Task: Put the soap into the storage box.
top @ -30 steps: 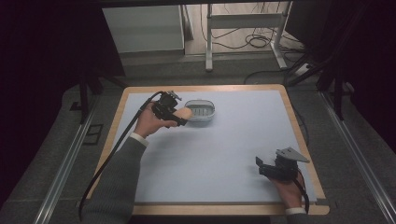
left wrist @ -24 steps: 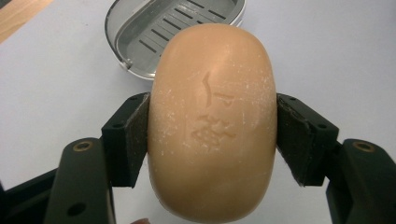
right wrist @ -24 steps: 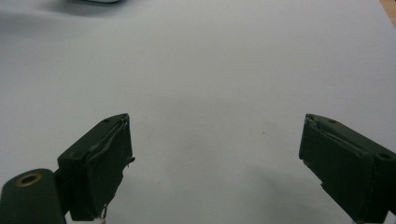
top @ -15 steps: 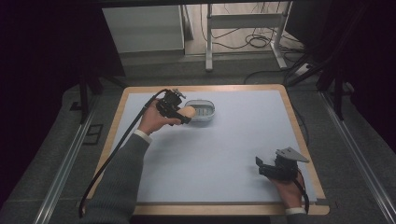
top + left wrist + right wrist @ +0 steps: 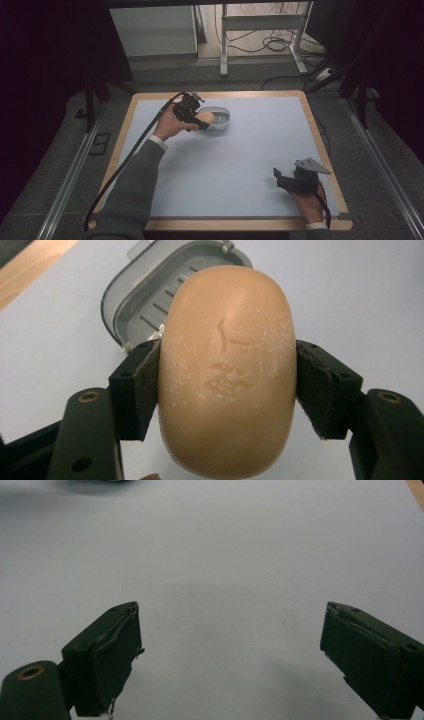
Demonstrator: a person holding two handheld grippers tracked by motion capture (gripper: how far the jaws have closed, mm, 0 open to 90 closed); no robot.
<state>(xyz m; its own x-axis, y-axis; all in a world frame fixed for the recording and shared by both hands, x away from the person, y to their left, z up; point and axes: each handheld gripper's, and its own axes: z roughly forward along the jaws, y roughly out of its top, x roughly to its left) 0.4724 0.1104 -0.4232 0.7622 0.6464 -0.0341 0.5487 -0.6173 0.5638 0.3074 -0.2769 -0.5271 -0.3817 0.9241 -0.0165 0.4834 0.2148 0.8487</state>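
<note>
A: Where's the soap [image 5: 227,375] right now?

B: Pinched across its middle by the left gripper [image 5: 227,385], a pad pressed on either side. It's a tan oval bar with a stamped mark on its face, held off the worktop [image 5: 240,165] just at the near edge of the soap dish [image 5: 150,300].

A: And the dish?

B: A grey oval tray with ribs along its bottom, nothing lying in it, standing toward the far left of the worktop. In the high view the bar [image 5: 205,119] hangs at the dish's [image 5: 222,119] left end, over or just beside its rim; I can't say which.

A: So which step is this?

B: I'd judge it's the carry, with the bar about to be set down in the dish. The next move calls for bringing it squarely over the ribs, lowering it flat, then letting the jaws spread.

A: The other hand?

B: The right gripper [image 5: 290,177] rests near the front right corner, well apart from the dish, its jaws spread wide with nothing between them.
</note>
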